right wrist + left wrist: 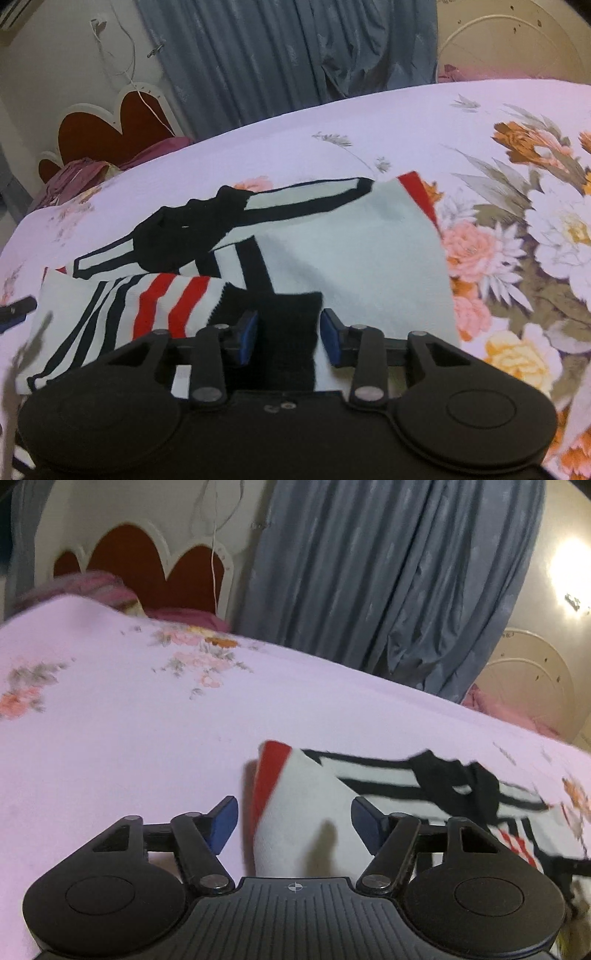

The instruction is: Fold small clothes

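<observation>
FOLD STEP: LINE UP BOTH GRIPS ON GARMENT

Status
- Garment (354, 258): small white knit w/ black and red stripes, lying on bed (110, 738), partly bunched, black neck area crumpled toward far side. Not yet a neat fold, judging by loose layers.
- Left gripper (294, 821): jaws apart, nothing clamped. White sleeve w/ red cuff (273, 775) sits between blue pads (223, 823) but not pressed.
- Right gripper (288, 334): jaws partly closed either side of black patch (288, 325) at near hem. Pads close to cloth; firm clamp or not: cannot tell.

Procedure (judgement)
1. Lower left gripper till pads straddle sleeve edge only; avoid pinching bedsheet underneath.
2. Close on one layer near cuff; check no second layer caught.
3. Confirm right grip on hem before lifting; thick knit may slip from shallow bite.
4. Lift both ends level, carry toward centre, lay flat, release.

Surroundings
- Floral print on sheet (517, 221) at right of garment: busy pattern, easy to misread as cloth edge.
- Pink pillow (103, 587) and red headboard (125, 550) at far end; well apart, no obstruction.
- Grey curtain (369, 572) behind bed; clear of work area.
- Left view blurred: exact pad-to-sleeve contact hard to verify.
</observation>
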A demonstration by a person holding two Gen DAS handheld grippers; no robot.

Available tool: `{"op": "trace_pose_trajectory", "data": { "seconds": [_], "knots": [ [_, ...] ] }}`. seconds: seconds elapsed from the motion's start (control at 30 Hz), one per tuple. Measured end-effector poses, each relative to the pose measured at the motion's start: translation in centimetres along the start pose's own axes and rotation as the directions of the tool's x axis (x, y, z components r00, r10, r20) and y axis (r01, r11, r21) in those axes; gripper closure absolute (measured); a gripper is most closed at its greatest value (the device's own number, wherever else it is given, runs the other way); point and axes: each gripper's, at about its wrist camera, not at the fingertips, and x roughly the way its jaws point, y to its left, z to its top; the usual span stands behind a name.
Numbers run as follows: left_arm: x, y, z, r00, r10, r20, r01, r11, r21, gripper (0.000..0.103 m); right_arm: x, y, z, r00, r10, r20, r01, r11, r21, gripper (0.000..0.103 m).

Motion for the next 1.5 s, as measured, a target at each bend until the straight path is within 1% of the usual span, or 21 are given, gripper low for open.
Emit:
{"op": "trace_pose_trajectory", "data": {
  "seconds": [0.07,0.1,0.17,0.27,0.33,0.4,0.43,0.5,0.53,0.57,0.6,0.63,0.73,0.8,0.87,0.97,1.07,1.2,1.27,1.33,1.5],
  "knots": [
    [2.2,0.5,0.4,0.999,-0.007,-0.032,0.006,1.0,-0.015,0.037,0.5,0.3,0.2,1.0,-0.011,0.005,0.011,1.0,-0.004,0.079],
    [3.2,1.1,0.5,0.997,-0.038,-0.067,0.036,0.999,-0.033,0.049,0.8,0.4,0.4,1.0,-0.013,0.003,0.013,1.0,-0.011,0.082],
    [4.4,1.5,0.4,0.988,-0.116,-0.106,0.112,0.993,-0.039,0.094,1.0,0.8,0.5,1.0,-0.014,0.003,0.014,0.999,-0.046,0.096],
    [3.1,2.0,0.4,0.994,-0.106,-0.034,0.105,0.994,-0.032,0.094,-0.6,1.7,0.6,0.996,-0.036,0.086,0.045,0.993,-0.111,0.098],
    [3.7,2.2,-0.2,0.995,-0.086,-0.042,0.085,0.996,-0.015,0.094,-1.1,1.9,0.2,0.991,-0.051,0.124,0.067,0.989,-0.134,0.098],
    [4.5,2.4,-0.7,0.995,-0.084,-0.05,0.083,0.996,-0.016,0.087,1.0,1.7,-0.6,0.994,-0.102,0.043,0.107,0.985,-0.137,0.098],
    [4.6,2.5,-0.5,0.995,-0.087,-0.053,0.086,0.996,-0.025,0.086,1.2,1.7,-0.9,0.993,-0.108,0.054,0.114,0.985,-0.129,0.097],
    [4.1,2.6,0.2,0.997,-0.057,-0.045,0.056,0.998,-0.023,0.06,1.1,2.1,-0.9,0.989,-0.131,0.063,0.139,0.981,-0.136,0.096],
    [3.3,2.7,0.5,1.0,-0.024,-0.015,0.024,1.0,-0.006,0.056,0.9,2.3,-0.8,0.986,-0.15,0.07,0.158,0.978,-0.133,0.093],
    [2.1,2.6,0.8,1.0,0.001,0.028,-0.002,1.0,0.024,0.053,0.4,2.6,-0.7,0.982,-0.165,0.09,0.177,0.975,-0.136,0.081],
    [1.2,2.1,1.0,0.998,-0.013,0.059,0.009,0.998,0.062,0.053,-0.4,2.9,-0.6,0.976,-0.174,0.132,0.192,0.971,-0.14,0.076],
    [0.7,1.5,1.2,0.997,-0.038,0.061,0.032,0.995,0.097,0.053,-1.1,3.2,-0.4,0.974,-0.153,0.166,0.177,0.974,-0.143,0.068],
    [1.1,-1.5,1.2,0.997,-0.074,0.018,0.068,0.966,0.25,0.04,-0.5,4.9,0.2,0.983,-0.105,0.151,0.131,0.976,-0.171,0.07],
    [2.4,-2.8,0.8,0.999,-0.048,-0.023,0.053,0.952,0.301,0.014,0.9,6.5,0.4,0.991,-0.059,0.121,0.082,0.978,-0.194,0.072],
    [4.1,-2.5,0.5,0.997,0.019,-0.08,0.005,0.958,0.287,0.013,2.0,8.1,0.3,0.995,-0.024,0.093,0.045,0.971,-0.236,0.073],
    [4.8,-0.2,-0.2,0.995,-0.035,-0.092,0.052,0.98,0.191,0.01,4.2,8.0,-0.1,0.99,-0.133,0.054,0.143,0.956,-0.258,0.072],
    [2.5,-0.9,0.1,0.998,0.035,-0.043,-0.024,0.975,0.222,0.01,3.7,7.7,0.3,0.986,-0.157,0.05,0.164,0.954,-0.251,0.073],
    [-1.3,-4.0,-0.7,0.997,-0.067,0.032,0.057,0.966,0.252,0.01,1.8,8.7,0.5,0.991,-0.101,0.085,0.118,0.965,-0.233,0.068],
    [-1.7,-6.5,-2.1,0.994,-0.113,0.0,0.107,0.945,0.308,0.01,1.8,9.7,0.0,0.996,-0.057,0.069,0.073,0.966,-0.25,0.069],
    [-1.6,-8.6,-3.9,0.993,-0.111,-0.034,0.116,0.929,0.352,0.01,1.9,10.8,-0.7,0.999,-0.03,0.042,0.04,0.96,-0.276,0.07],
    [-1.2,-7.8,-7.1,0.996,-0.038,-0.08,0.062,0.942,0.329,0.01,1.3,9.7,-2.8,0.996,-0.083,0.023,0.086,0.949,-0.305,0.07]
  ]
}}
